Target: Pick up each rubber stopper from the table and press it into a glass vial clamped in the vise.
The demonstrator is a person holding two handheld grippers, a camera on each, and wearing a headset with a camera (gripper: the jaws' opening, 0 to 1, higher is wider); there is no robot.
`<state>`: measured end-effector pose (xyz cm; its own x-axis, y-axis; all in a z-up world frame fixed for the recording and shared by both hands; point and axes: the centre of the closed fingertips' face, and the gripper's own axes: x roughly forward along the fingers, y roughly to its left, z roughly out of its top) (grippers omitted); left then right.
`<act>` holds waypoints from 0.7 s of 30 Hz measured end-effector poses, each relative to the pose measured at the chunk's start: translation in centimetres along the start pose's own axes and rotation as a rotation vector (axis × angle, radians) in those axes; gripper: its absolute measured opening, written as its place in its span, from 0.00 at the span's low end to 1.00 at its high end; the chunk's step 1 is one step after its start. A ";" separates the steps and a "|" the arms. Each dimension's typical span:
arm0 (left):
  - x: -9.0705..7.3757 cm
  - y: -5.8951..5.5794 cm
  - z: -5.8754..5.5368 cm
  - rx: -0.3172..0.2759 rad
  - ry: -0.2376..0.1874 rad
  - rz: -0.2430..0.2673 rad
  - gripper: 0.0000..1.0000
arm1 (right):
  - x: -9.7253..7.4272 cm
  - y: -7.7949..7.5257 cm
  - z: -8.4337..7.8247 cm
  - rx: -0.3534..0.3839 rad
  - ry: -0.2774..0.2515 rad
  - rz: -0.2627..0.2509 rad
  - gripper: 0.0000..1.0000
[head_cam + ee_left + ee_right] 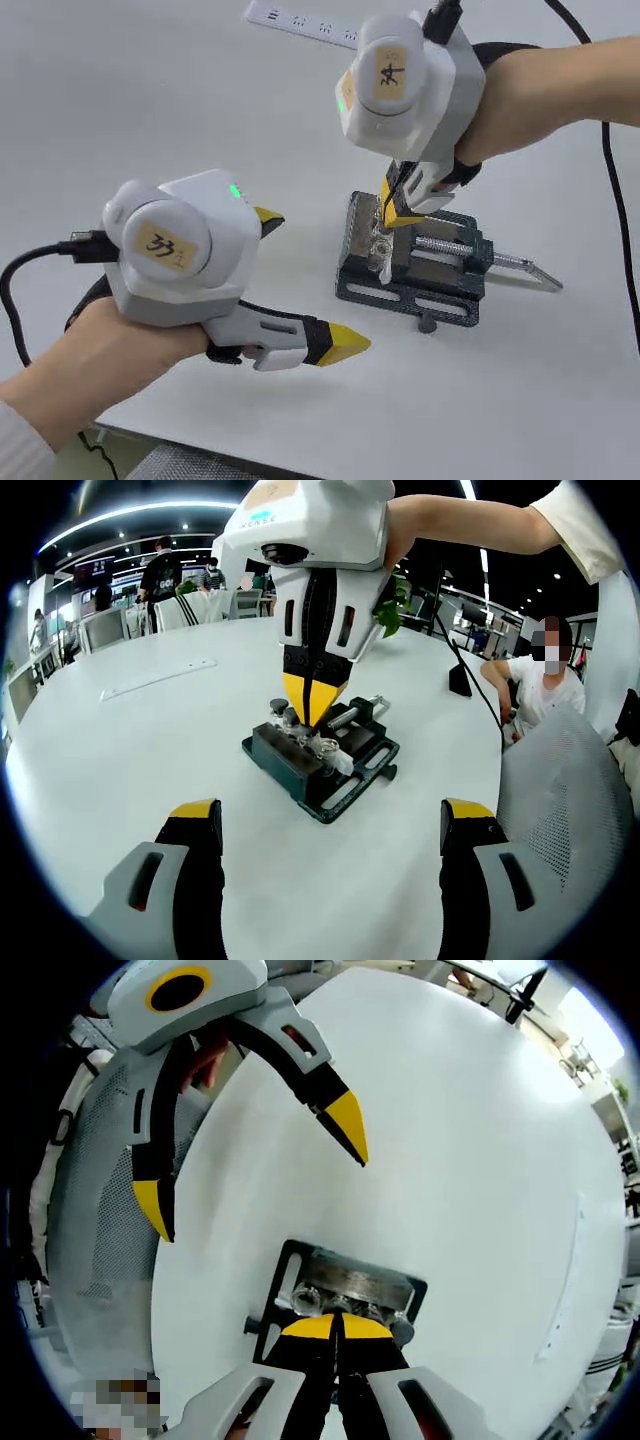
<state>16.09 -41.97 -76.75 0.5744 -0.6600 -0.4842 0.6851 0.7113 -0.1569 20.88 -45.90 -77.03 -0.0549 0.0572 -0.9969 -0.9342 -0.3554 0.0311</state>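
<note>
White counter (200,120) carries a dark metal vise (410,275). A white power strip (300,22) lies at the far edge in the head view.

A tan tape label (165,248) on the back of the left gripper (312,282) has "33" handwritten on it. The right gripper (395,215) wears a similar tan label (390,72), but its handwriting is turned sideways and I cannot read it for certain. Small print on that gripper's white housing in the left gripper view is too small to read.

The vise is the only holder here. Clamped in it are clear glass vials (335,1302), lying in a row just beyond the right gripper's yellow tips. Their number and contents are unclear.

The right gripper points down over the vise with its tips together, right above the glass. Whether a stopper sits between them cannot be told.

The left gripper hovers near the vise, off to one side, its jaws spread wide and holding nothing. A black cable (30,265) runs from its back.
</note>
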 end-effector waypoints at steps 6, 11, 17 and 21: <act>0.0 0.1 0.1 -0.002 -0.004 0.005 0.89 | 0.2 -0.2 0.0 -0.016 0.032 -0.040 0.00; -0.1 0.2 0.1 -0.003 -0.005 0.008 0.89 | 0.2 -0.3 -0.1 -0.008 0.042 -0.071 0.00; -0.1 0.2 0.2 -0.001 -0.005 0.008 0.89 | 0.3 -0.3 0.1 -0.048 0.098 -0.120 0.00; -0.2 0.2 0.2 0.001 -0.004 0.009 0.88 | 0.3 -0.6 0.1 -0.043 0.097 -0.127 0.00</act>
<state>16.17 -41.77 -76.48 0.5822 -0.6548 -0.4820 0.6806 0.7168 -0.1516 21.43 -45.59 -77.36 0.0986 0.0148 -0.9950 -0.9153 -0.3911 -0.0965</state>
